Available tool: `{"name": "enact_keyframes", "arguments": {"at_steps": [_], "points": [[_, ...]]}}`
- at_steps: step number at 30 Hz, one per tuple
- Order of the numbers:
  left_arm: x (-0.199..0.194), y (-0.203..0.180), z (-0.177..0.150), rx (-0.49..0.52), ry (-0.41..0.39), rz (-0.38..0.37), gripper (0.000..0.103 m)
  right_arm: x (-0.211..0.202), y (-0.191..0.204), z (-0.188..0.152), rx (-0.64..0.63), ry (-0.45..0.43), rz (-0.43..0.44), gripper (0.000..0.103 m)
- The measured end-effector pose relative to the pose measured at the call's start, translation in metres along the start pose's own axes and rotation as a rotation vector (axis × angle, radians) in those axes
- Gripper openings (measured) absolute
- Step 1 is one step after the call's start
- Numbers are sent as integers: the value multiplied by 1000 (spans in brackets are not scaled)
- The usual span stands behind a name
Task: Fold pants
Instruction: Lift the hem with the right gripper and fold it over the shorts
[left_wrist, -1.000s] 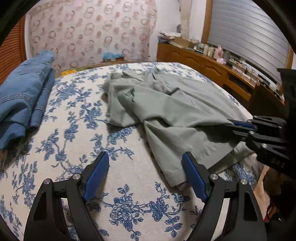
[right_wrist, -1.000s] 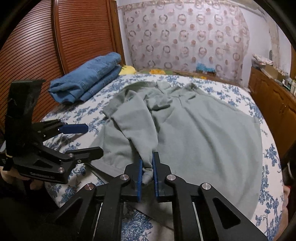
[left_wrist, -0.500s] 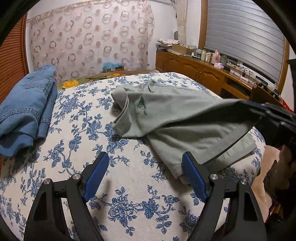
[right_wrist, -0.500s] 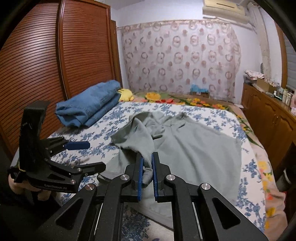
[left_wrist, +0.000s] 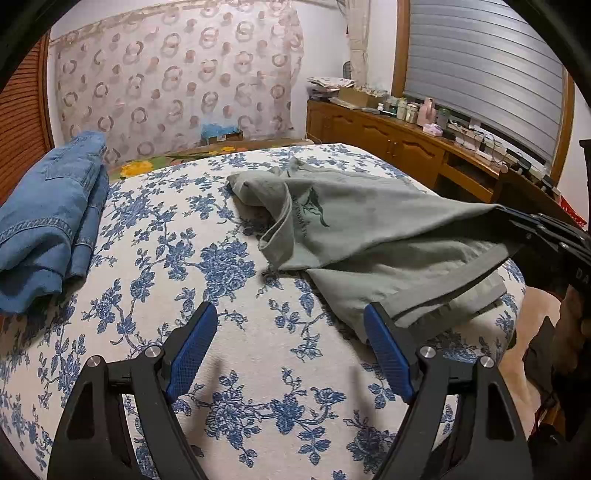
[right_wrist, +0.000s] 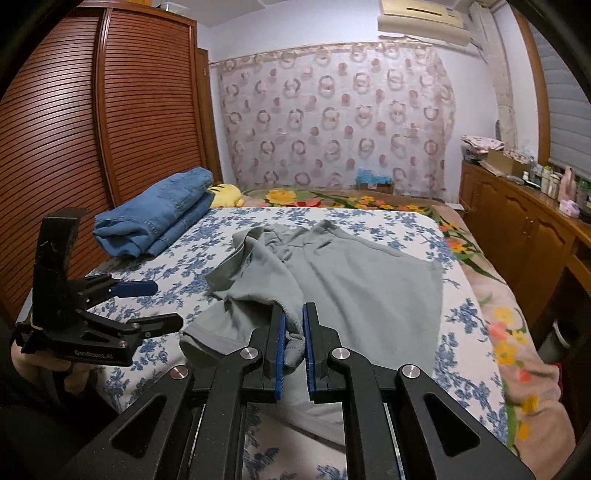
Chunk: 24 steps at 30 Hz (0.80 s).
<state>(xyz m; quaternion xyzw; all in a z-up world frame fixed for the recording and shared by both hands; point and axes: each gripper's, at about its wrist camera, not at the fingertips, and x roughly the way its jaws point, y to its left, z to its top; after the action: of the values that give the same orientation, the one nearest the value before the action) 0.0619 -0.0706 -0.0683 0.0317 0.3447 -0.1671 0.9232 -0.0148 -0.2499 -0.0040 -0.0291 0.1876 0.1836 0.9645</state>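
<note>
The right gripper (right_wrist: 294, 334) is pressed together on a bunched fold of the grey-green pants (right_wrist: 351, 284), with the fabric pinched between its 2 blue pads (right_wrist: 281, 343) and lifted off the bed (right_wrist: 461, 321). The left gripper (left_wrist: 286, 347) is spread wide with nothing between its 2 blue pads (left_wrist: 190, 350); it hangs above bare floral bedspread, just beside the near hem of the pants. The right wrist view shows the pinch itself and the left gripper (right_wrist: 147, 302) from the side, held by a hand (right_wrist: 55, 369) at the lower left edge. The left wrist view shows only the black body of the right gripper (left_wrist: 509, 221) at the right edge, with the cloth stretched taut up to it; the contact point is hidden there. The left wrist view alone shows a dark printed emblem (left_wrist: 312, 208) on the pants (left_wrist: 369, 236) and an open cuff curled toward the camera. The rest of the pants lies rumpled across the middle of the bed. Farther off on the left side of the bed, well apart from the pants, lies a folded stack of blue denim (right_wrist: 159, 214). The right wrist view alone shows a yellow plush toy (right_wrist: 225, 194) just beyond the denim and the louvred wooden wardrobe (right_wrist: 110, 129) behind it. A patterned curtain (right_wrist: 332, 118) covers the far wall, and a wooden cabinet (left_wrist: 388, 140) carrying small bottles runs along the right.
</note>
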Motion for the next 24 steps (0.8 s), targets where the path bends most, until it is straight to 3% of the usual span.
{"name": "enact_keyframes", "arguments": {"at_steps": [10, 24], "points": [[-2, -9, 0, 20, -4, -21, 82, -16, 1, -2, -2, -19, -52, 9], [2, -19, -1, 39, 9, -36, 82, -14, -8, -10, 50, 37, -110, 9]]}}
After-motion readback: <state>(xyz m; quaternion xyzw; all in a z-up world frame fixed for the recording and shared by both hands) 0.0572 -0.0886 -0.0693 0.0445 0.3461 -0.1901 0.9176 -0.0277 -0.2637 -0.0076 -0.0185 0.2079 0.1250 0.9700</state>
